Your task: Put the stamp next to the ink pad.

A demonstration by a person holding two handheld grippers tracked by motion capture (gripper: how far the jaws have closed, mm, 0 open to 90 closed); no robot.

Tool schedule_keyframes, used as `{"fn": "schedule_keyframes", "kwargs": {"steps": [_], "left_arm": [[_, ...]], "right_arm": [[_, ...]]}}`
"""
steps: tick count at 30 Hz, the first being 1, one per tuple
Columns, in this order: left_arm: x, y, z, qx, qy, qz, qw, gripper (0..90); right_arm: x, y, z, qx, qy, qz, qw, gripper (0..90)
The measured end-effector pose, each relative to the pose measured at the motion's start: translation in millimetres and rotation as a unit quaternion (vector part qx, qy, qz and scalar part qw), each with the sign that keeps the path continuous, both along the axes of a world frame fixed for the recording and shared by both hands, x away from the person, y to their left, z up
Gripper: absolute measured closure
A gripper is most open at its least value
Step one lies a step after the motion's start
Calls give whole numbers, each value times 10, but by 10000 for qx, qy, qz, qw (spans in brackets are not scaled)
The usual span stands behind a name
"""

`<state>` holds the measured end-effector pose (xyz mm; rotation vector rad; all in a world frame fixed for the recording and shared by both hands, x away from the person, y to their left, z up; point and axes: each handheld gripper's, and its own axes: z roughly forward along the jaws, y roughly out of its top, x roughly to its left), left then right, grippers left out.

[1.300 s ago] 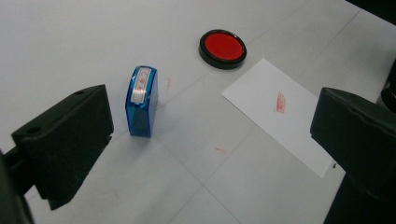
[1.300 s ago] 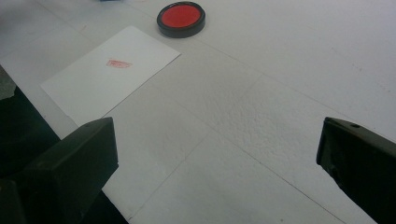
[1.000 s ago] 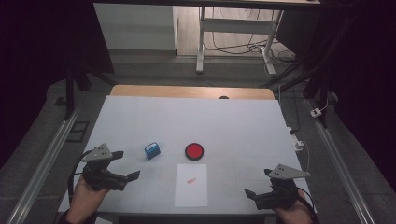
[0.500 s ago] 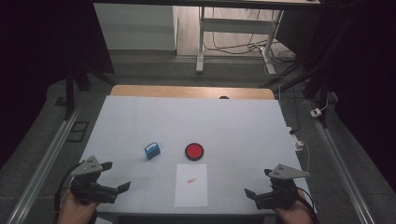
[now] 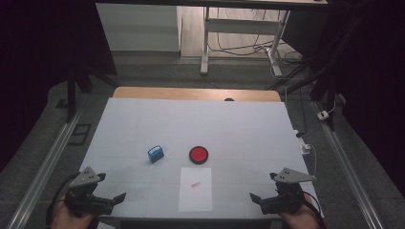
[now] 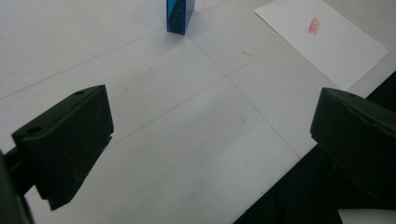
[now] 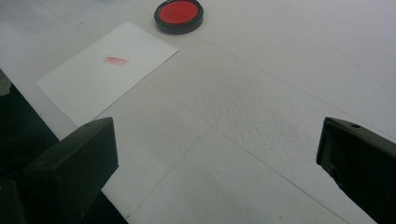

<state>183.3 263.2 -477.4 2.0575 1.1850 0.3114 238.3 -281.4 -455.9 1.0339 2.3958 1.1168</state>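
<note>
The bench [image 5: 143, 124] carried a white covering across its whole top, with a strip of bare wood at the far edge. The sheet of paper [image 5: 196, 189] lay flat near the front edge, roughly centred between the 2 grippers, and bore 1 small red stamp mark [image 5: 196, 184] on its upper half. The left gripper [image 5: 111, 202] was held at the front-left corner of the bench, its fingers [image 6: 70, 140] spread wide and released, with nothing between them. The right gripper [image 5: 260, 201] was held at the front-right corner, its fingers [image 7: 70, 163] likewise spread wide and empty. Both grippers sat well apart from the paper and from each other. The red ink pad [image 5: 198, 154], a round black-rimmed tray, rested on the bench just beyond the far edge of the paper and apart from it. The blue stamp [image 5: 155, 154] stood upright on the bench, to the left of the ink pad and well apart from both grippers. In the left gripper view the stamp [image 6: 180, 16] appeared ahead of the fingers, with a corner of the paper [image 6: 327, 42] to its right. In the right gripper view the ink pad [image 7: 179, 15] lay beyond the paper [image 7: 107, 70].
</note>
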Motion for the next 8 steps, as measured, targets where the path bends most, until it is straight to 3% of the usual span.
{"fn": "schedule_keyframes", "kwargs": {"steps": [8], "left_arm": [[17, -5, -8, 5, 100, -27, 9999, 0]], "right_arm": [[-3, 15, -7, -92, -19, 88, 9999, 0]]}}
